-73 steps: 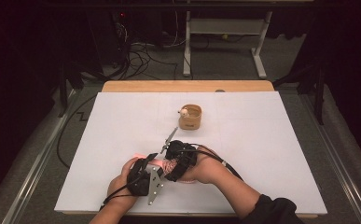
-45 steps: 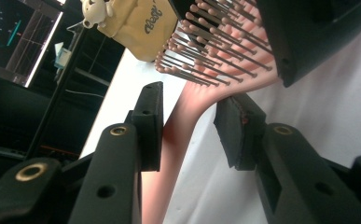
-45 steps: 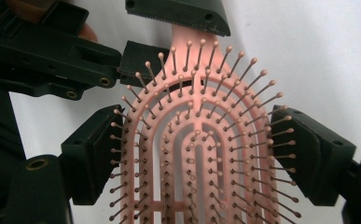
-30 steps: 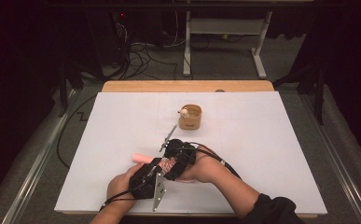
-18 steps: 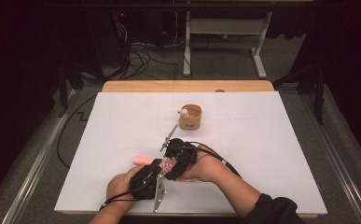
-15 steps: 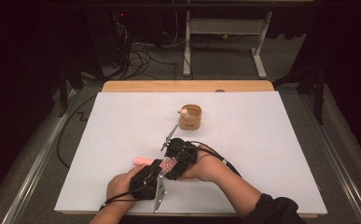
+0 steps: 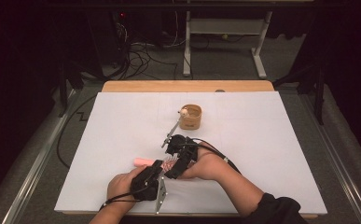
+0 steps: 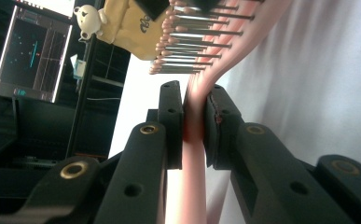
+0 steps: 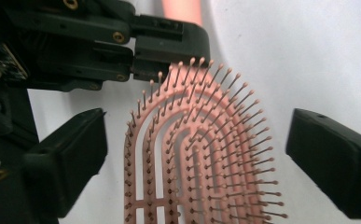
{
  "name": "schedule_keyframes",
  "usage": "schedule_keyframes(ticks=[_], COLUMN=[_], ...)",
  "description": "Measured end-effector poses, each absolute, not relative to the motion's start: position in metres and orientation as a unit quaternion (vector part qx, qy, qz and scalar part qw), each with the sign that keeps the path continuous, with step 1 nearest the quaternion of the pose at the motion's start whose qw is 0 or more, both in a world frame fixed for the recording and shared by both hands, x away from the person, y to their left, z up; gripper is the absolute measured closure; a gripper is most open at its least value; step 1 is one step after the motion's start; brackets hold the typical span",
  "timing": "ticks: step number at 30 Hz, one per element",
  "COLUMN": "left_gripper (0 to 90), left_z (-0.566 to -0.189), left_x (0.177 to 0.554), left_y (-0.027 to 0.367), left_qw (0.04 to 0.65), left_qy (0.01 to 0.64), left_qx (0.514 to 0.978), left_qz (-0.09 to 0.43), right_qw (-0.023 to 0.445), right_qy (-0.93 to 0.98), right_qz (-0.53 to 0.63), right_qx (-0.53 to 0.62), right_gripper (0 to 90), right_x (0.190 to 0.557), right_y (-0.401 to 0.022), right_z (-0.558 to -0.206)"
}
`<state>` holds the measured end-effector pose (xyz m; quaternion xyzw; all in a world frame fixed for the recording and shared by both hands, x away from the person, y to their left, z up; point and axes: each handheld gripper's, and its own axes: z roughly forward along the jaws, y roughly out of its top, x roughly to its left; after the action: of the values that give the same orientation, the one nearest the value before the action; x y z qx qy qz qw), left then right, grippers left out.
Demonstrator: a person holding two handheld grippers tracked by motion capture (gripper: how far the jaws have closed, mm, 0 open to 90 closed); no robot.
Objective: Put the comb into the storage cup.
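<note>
A pink hairbrush point(image 7: 142, 162) lies low over the white table near its front edge. My left gripper point(image 8: 194, 100) is shut on the brush's thin neck point(image 8: 193, 177), just below the bristles point(image 8: 187, 42). In the high view the left gripper point(image 7: 158, 168) comes in from the lower left. My right gripper point(image 9: 204, 158) stands open astride the brush head point(image 9: 201, 140), bristles facing it. Its jaws have just been opening, and neither pad touches the head. In the high view the right gripper point(image 7: 172, 162) meets the left one over the brush.
A small round wooden cup point(image 7: 190, 116) with a little white figure point(image 7: 184, 111) on its rim stands mid-table, beyond both hands. The white sheet point(image 7: 113, 126) covers a wooden table point(image 7: 187, 86). Cables and stand legs lie on the floor behind.
Since the oldest frame the left hand has shifted a little and the brush's pink handle end sticks out farther to its left. Over the last second both hands stay nearly still.
</note>
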<state>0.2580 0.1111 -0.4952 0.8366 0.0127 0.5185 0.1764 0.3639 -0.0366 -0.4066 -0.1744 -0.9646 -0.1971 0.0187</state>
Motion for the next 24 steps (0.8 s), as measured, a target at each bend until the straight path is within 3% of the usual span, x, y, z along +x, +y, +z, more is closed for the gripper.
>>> schedule_keyframes(ticks=[4, 9, 11, 24], left_gripper=[79.6, 79.7, 79.7, 79.7], left_z=[-0.497, -0.492, -0.496, -0.493], left_x=[0.259, 0.259, 0.26, 0.26], left_y=[0.112, 0.113, 0.113, 0.116], left_qw=[0.207, 0.181, 0.207, 0.203], left_qy=[0.026, 0.02, 0.031, 0.041], left_qx=[0.831, 0.834, 0.829, 0.827], left_qz=[0.516, 0.52, 0.519, 0.522], right_qw=[0.015, 0.009, 0.009, 0.003], right_qy=[-0.966, -0.964, -0.964, -0.965], right_qz=[-0.194, -0.196, -0.196, -0.191], right_qx=[-0.173, -0.177, -0.179, -0.179], right_gripper=[0.0, 0.0, 0.0, 0.0], right_x=[0.364, 0.364, 0.364, 0.364], right_y=[-0.039, -0.042, -0.043, -0.049], right_z=[-0.402, -0.401, -0.4, -0.4])
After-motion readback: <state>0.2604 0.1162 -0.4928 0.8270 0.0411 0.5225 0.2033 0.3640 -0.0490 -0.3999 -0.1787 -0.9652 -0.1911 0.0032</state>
